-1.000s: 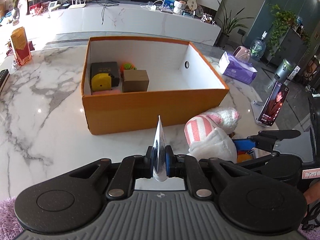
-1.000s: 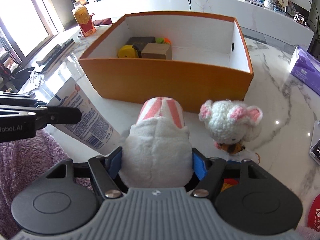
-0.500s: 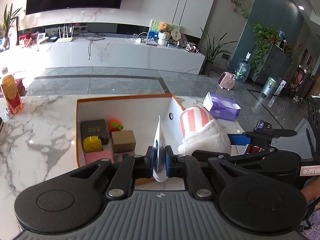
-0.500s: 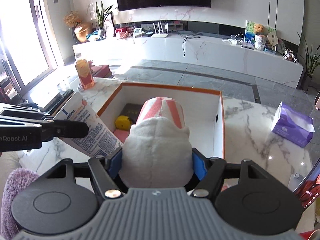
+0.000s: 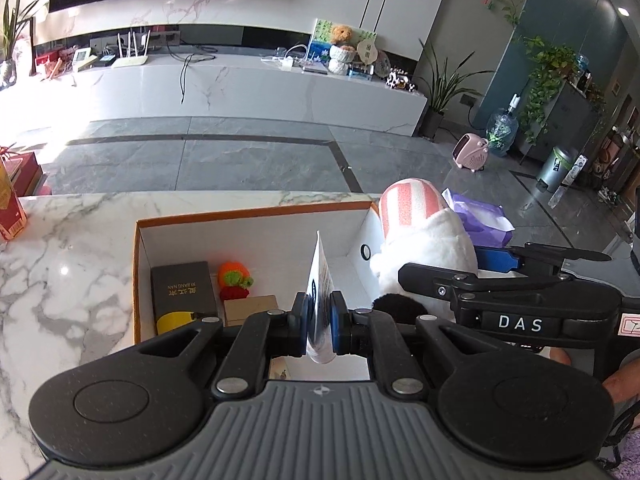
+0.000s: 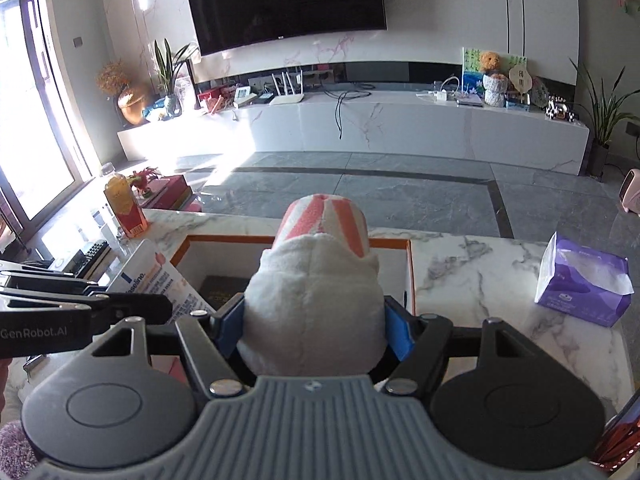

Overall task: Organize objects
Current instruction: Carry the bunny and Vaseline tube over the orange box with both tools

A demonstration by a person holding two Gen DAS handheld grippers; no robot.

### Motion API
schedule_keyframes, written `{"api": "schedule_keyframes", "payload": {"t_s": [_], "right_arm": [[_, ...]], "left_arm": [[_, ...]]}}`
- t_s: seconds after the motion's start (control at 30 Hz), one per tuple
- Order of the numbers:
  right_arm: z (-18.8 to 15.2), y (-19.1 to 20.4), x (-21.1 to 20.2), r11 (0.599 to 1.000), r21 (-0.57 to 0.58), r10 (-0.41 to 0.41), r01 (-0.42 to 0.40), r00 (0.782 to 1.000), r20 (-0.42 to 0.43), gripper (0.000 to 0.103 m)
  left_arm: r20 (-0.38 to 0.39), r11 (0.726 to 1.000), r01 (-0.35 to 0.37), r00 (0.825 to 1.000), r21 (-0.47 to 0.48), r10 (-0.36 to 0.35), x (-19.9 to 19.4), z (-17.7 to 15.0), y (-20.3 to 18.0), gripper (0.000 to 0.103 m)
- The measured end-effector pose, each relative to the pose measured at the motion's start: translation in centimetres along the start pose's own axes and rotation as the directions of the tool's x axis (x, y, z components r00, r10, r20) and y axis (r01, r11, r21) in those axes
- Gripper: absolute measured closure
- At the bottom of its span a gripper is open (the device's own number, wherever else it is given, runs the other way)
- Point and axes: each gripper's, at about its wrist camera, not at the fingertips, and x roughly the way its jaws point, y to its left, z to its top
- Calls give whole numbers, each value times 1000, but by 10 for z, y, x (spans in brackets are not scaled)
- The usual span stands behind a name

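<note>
White marble desk (image 5: 72, 248) fills the foreground, with an orange box (image 5: 248, 213) standing open on it. Left gripper (image 5: 319, 320) has its fingers clenched on a flat white tube (image 5: 319, 280), held edge-on over the box's near side. Only the left view looks into the box: a dark book (image 5: 182, 286), an orange knitted toy (image 5: 235, 276) and a small brown carton (image 5: 251, 307) lie at its left end. Right gripper (image 6: 314, 326) grasps a white plush toy (image 6: 316, 300) with pink stripes above the box's right part. Only the right view shows the tube's printed face (image 6: 160, 284) and the purple tissue pack (image 6: 582, 284) whole on the desk, well right of the box.
</note>
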Motion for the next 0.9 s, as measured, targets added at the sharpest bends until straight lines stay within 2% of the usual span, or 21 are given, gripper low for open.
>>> {"api": "schedule_keyframes", "payload": {"t_s": [0.1, 0.27, 0.43, 0.5, 0.67, 0.9], "right_arm": [[-5, -4, 31, 1000, -7, 18, -19, 996, -87, 31], [-21, -5, 70, 993, -113, -48, 23, 974, -222, 31], [-31, -3, 91, 985, -170, -22, -36, 945, -326, 31], [-34, 1, 99, 978, -204, -31, -44, 935, -352, 31], [-39, 8, 116, 967, -243, -33, -75, 911, -411, 30], [-38, 13, 121, 954, -283, -32, -95, 909, -415, 28]], "left_arm": [[-59, 1000, -5, 998, -24, 3, 24, -3, 7, 90], [-148, 999, -4, 989, -35, -1, 56, -11, 12, 90], [-217, 1000, -26, 976, -5, 25, 75, -14, 9, 90], [-235, 998, -54, 970, 31, 60, 80, -13, 5, 90], [-271, 996, -72, 959, 62, 86, 88, -11, -1, 90], [-302, 995, -89, 948, 51, 101, 99, -13, -4, 90]]}}
